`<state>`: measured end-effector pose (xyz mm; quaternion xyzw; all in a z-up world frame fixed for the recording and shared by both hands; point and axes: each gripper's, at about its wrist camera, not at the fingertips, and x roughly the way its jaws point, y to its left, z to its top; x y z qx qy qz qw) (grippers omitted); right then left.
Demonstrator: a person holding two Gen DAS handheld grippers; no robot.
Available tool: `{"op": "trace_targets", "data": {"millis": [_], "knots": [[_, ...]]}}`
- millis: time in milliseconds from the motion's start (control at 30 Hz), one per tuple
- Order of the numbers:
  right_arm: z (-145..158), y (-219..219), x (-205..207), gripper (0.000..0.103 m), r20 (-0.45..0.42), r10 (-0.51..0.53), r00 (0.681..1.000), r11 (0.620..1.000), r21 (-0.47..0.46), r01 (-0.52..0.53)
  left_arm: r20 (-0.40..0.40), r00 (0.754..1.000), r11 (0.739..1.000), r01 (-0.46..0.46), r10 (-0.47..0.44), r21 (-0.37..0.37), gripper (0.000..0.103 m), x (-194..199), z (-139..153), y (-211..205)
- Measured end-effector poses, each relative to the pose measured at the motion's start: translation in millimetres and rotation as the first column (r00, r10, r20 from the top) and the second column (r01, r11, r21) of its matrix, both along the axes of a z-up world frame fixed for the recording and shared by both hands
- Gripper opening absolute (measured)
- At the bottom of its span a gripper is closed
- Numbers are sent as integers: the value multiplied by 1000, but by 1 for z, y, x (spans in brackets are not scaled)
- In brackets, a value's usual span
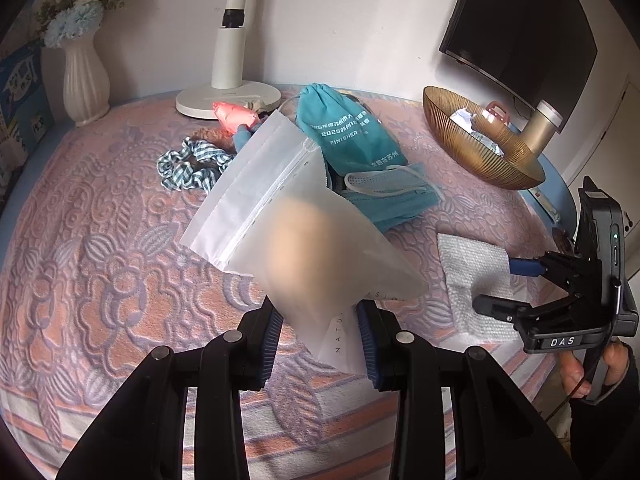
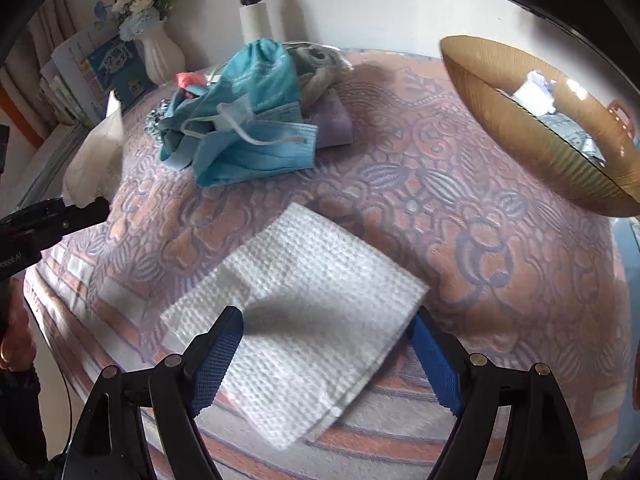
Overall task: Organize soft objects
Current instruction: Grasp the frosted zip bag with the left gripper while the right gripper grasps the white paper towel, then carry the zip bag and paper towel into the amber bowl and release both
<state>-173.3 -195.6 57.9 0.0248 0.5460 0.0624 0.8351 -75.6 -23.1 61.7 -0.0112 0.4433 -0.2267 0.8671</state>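
Note:
My left gripper (image 1: 318,320) is shut on a frosted white zip pouch (image 1: 288,216) with something tan inside, held above the patterned cloth; the pouch also shows at the left of the right wrist view (image 2: 96,160). My right gripper (image 2: 328,322) is open, its jaws straddling a folded white waffle cloth (image 2: 296,320) that lies on the table; the cloth also shows in the left wrist view (image 1: 472,276). Behind lie a teal drawstring bag (image 1: 348,128), blue face masks (image 2: 256,152), a checked scrunchie (image 1: 192,164) and a purple folded cloth (image 2: 334,120).
A gold ribbed bowl (image 2: 552,148) holding small items stands at the right. A white lamp base (image 1: 228,96), a white flower vase (image 1: 86,80) and books stand at the back. A dark monitor (image 1: 520,28) hangs upper right. A pink-and-lilac cloth (image 2: 460,208) covers the table.

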Motion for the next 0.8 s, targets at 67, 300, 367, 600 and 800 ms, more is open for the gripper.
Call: {"op": "trace_targets", "data": {"millis": [67, 300, 367, 600, 800], "knots": [[1, 17, -2, 82, 4, 75, 997, 997, 21, -75, 1, 1000, 1000, 7, -7, 6, 32, -1, 0, -3], [-2, 49, -13, 56, 46, 134, 990, 989, -64, -131, 2, 1000, 1000, 16, -16, 18, 32, 0, 1, -8], [1, 38, -11, 36, 51, 95, 994, 995, -36, -93, -3, 1000, 1000, 17, -17, 20, 32, 0, 0, -9], [13, 11, -21, 13, 87, 31, 996, 999, 22, -33, 10, 999, 999, 35, -36, 30, 32, -2, 4, -18], [55, -5, -25, 13, 187, -2, 982, 1000, -7, 3, 70, 993, 995, 87, -90, 47, 32, -3, 30, -37]]}}
